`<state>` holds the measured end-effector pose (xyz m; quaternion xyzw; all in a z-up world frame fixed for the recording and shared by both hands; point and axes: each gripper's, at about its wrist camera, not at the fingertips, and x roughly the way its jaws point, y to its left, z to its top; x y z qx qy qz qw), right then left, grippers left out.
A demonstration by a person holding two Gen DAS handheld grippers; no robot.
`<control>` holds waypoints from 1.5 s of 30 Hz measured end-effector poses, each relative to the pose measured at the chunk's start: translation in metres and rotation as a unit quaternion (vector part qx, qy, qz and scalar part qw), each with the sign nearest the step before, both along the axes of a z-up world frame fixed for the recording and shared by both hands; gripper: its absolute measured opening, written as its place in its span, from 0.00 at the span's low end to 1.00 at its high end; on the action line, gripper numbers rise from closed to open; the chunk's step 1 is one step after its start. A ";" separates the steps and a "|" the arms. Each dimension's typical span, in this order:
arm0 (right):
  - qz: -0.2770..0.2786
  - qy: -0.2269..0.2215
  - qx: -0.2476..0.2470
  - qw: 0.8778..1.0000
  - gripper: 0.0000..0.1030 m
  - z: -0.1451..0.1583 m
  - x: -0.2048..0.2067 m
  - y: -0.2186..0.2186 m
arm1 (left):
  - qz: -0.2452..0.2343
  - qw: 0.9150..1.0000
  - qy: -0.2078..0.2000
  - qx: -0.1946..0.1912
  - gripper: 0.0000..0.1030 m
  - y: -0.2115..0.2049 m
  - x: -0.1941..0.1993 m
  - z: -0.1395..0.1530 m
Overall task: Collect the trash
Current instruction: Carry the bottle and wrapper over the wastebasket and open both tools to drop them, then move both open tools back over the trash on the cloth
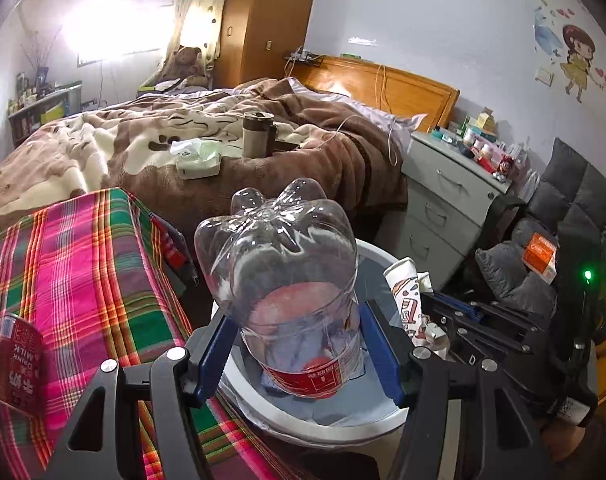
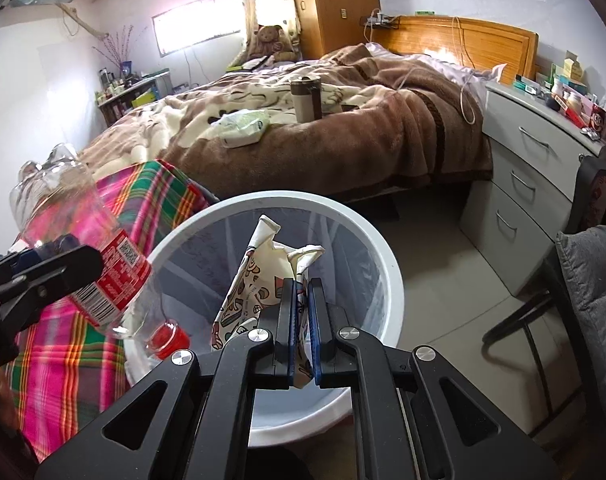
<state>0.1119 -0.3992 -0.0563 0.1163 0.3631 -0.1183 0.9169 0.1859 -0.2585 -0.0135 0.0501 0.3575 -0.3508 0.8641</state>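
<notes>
My left gripper (image 1: pixel 299 344) is shut on a clear plastic bottle (image 1: pixel 287 280) with a red label and red cap, held cap-down and tilted over the white trash bin (image 1: pixel 375 252). The bottle also shows at the left of the right wrist view (image 2: pixel 83 248), over the bin's left rim. My right gripper (image 2: pixel 301 312) is shut on a crumpled patterned paper wrapper (image 2: pixel 263 276), held above the bin (image 2: pixel 387 264), which has a clear liner. The right gripper and wrapper (image 1: pixel 407 292) show at the right of the left wrist view.
A plaid pink-green cloth (image 1: pixel 83 264) covers a surface left of the bin, with a red milk carton (image 1: pixel 17 364) on it. Behind is a bed with a tissue pack (image 2: pixel 243 126) and a tumbler (image 2: pixel 307 98). A grey drawer unit (image 2: pixel 527 184) and a grey cushioned chair (image 2: pixel 595 280) stand right.
</notes>
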 end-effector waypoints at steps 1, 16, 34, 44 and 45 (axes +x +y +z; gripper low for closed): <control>-0.003 0.005 0.003 1.000 0.07 -0.001 0.001 -0.002 | -0.001 1.000 0.000 0.000 0.61 -0.001 0.000 0.000; -0.015 -0.003 0.014 1.000 0.52 0.003 -0.002 0.002 | 0.029 0.999 -0.015 -0.029 0.66 0.023 0.002 0.015; 0.027 -0.058 0.019 0.998 0.52 0.029 0.003 0.051 | 0.098 0.994 -0.035 -0.042 0.66 0.109 -0.003 0.037; 0.085 -0.068 0.032 0.994 0.52 0.030 0.018 0.096 | 0.170 0.983 -0.053 -0.034 0.66 0.178 0.003 0.041; 0.089 -0.067 0.032 0.993 0.52 0.030 0.017 0.100 | 0.178 0.982 -0.057 -0.031 0.66 0.185 0.005 0.041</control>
